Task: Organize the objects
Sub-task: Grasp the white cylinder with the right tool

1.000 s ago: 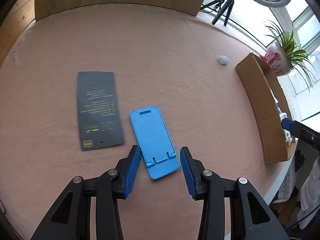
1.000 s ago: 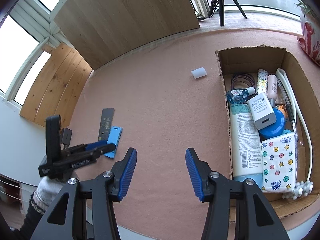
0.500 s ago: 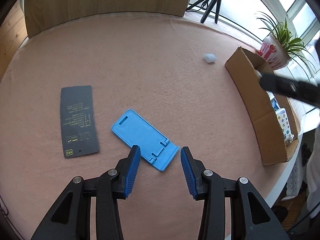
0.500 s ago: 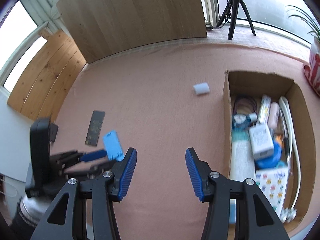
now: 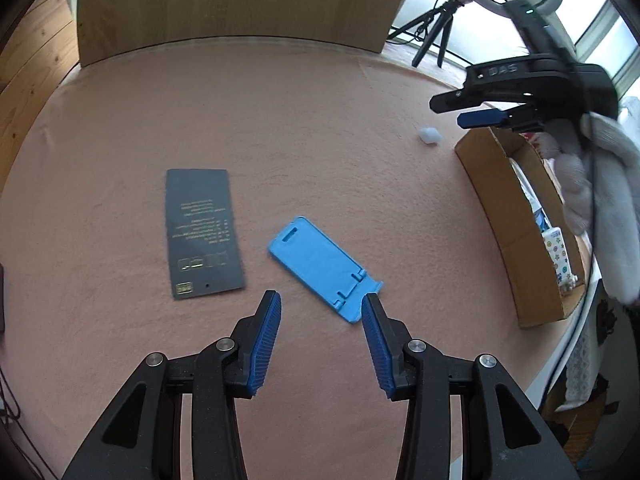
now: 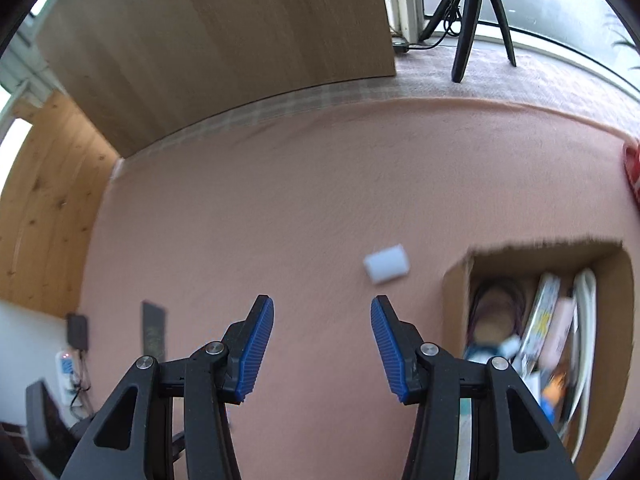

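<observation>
A blue phone stand [image 5: 320,264] lies flat and slanted on the pink table cloth, its lower corner just ahead of my left gripper's right fingertip. My left gripper [image 5: 320,300] is open and holds nothing. A dark card [image 5: 202,234] lies to the left of the stand. A small white block [image 6: 387,263] rests near the cardboard box [image 6: 460,280], just beyond my right gripper [image 6: 322,304], which is open and empty. In the left wrist view, a gloved hand [image 5: 600,184] holds the right gripper [image 5: 448,111] above the block [image 5: 430,135].
The cardboard box [image 5: 516,216] stands at the table's right edge, filled with several blurred items. A wooden panel [image 6: 220,40] lines the back. A black tripod [image 6: 476,12] stands behind the table. A small dark device [image 6: 78,332] sits at the left.
The right gripper moved from over the box toward the back, so the white block is now just ahead of it. The blue stand turned slantwise and its lower end left the left fingers.
</observation>
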